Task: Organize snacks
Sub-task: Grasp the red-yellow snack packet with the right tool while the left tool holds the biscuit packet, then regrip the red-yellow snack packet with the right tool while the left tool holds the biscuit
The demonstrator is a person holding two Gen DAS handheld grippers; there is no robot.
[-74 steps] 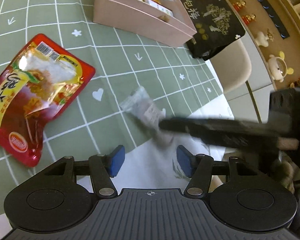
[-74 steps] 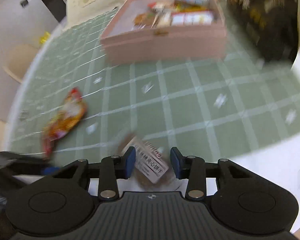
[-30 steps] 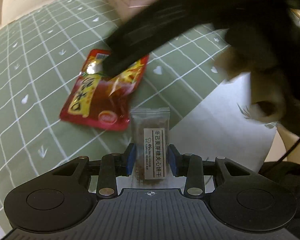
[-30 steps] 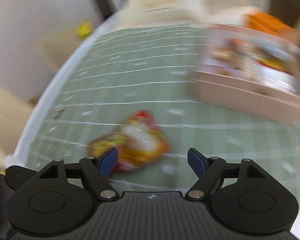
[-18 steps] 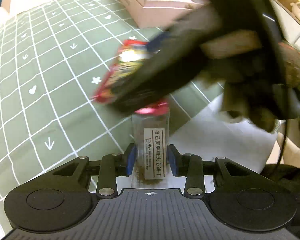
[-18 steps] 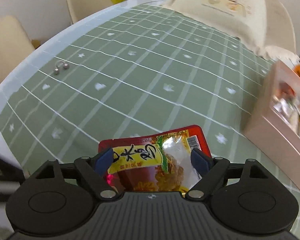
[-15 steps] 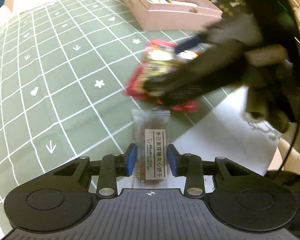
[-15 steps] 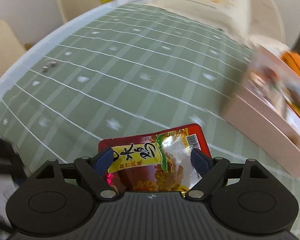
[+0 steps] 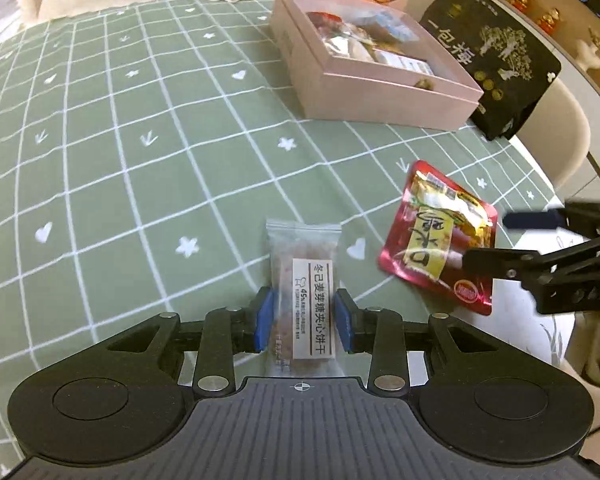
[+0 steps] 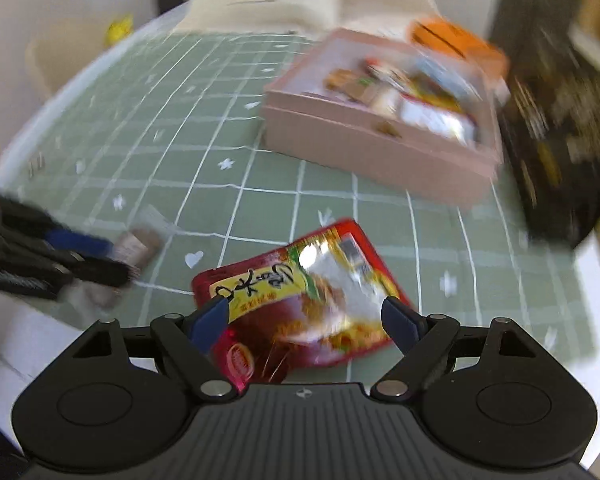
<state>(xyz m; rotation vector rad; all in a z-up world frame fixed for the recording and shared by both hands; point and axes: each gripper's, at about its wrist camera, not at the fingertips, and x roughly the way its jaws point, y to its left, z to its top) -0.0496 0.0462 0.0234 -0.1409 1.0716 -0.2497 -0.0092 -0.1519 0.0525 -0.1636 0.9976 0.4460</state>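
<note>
The table [image 9: 100, 160] is covered with a green cloth with a white grid. On it stand a pink box [image 9: 380, 92] full of snacks and, just beside the box, a black bag [image 9: 496, 60]. A red snack pouch [image 9: 436, 240] is nearer the edge.

Biscuit packet pinched in my left claw

My left gripper [image 9: 304, 322] clamps a clear biscuit packet [image 9: 305, 292] above the green checked tablecloth [image 9: 120, 152]. My right gripper [image 9: 500, 240] straddles a red snack pouch [image 9: 436, 236] nearby. A pink box [image 9: 380, 92] holding snacks sits beyond, beside a black bag [image 9: 492, 56].
</note>
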